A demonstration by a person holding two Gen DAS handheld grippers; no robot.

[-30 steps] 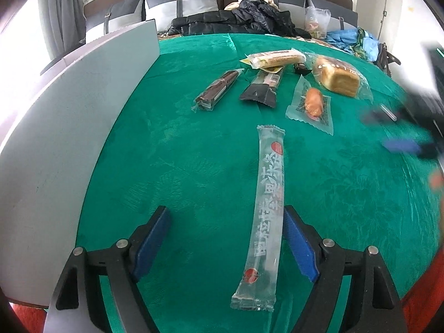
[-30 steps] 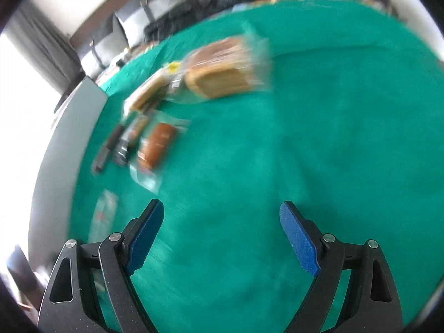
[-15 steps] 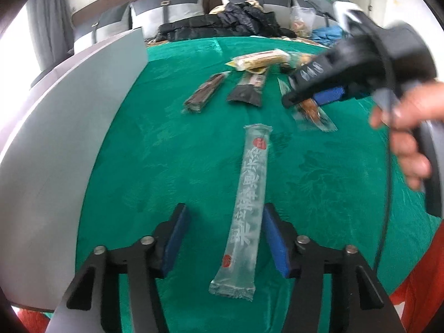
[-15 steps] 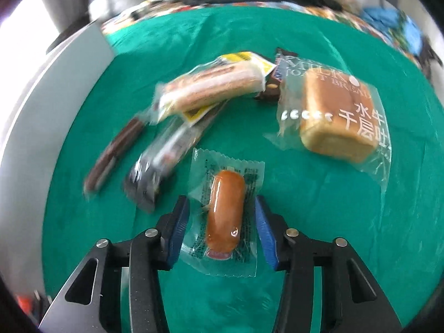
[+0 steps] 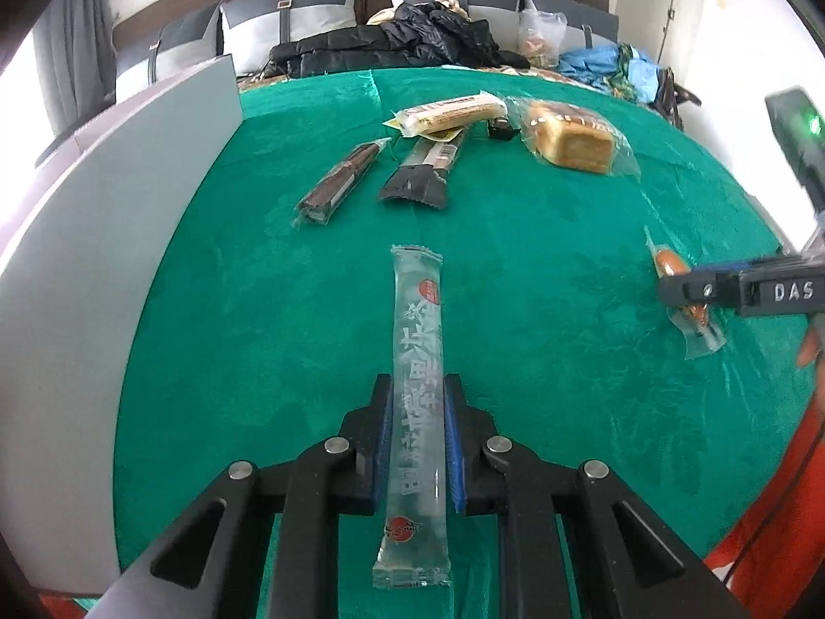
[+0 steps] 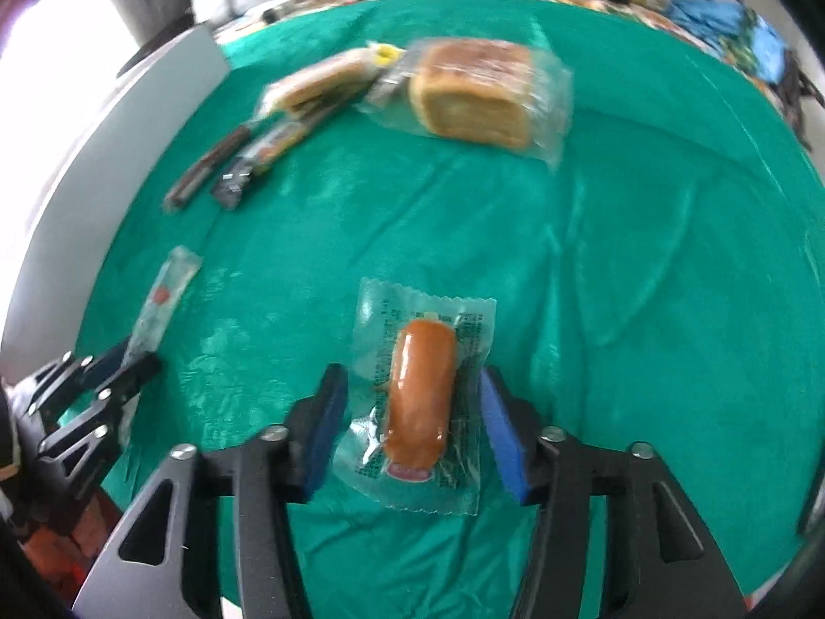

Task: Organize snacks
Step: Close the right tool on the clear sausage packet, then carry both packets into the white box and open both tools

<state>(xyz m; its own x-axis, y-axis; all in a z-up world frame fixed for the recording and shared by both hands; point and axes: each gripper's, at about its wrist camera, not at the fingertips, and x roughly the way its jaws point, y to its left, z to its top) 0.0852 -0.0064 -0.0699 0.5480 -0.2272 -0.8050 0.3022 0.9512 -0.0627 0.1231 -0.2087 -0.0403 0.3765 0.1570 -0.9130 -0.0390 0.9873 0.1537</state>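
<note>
Right wrist view, upper left: bar snacks (image 6: 268, 155) motion-blurred, wrappers unreadable. Bread loaf (image 6: 477, 93), upper centre: blurred, label illegible.
Clear stick pack (image 6: 162, 299), left: its lower end hidden behind the left gripper (image 6: 139, 366), itself cut by the left edge.
Sausage pack (image 6: 420, 392), lower centre: print too small to read.
Left wrist view, right edge: right gripper (image 5: 686, 291) cut off, covers the middle of the sausage pack (image 5: 670, 260).
Hand (image 5: 809, 351), right edge: only a sliver shows.
Top centre: dark clothing heap (image 5: 412, 36), items indistinct.
Small dark packet (image 5: 500, 130) beside the loaf: mostly hidden.

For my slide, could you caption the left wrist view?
Left gripper clamps a long clear snack stick on green cloth.
</note>
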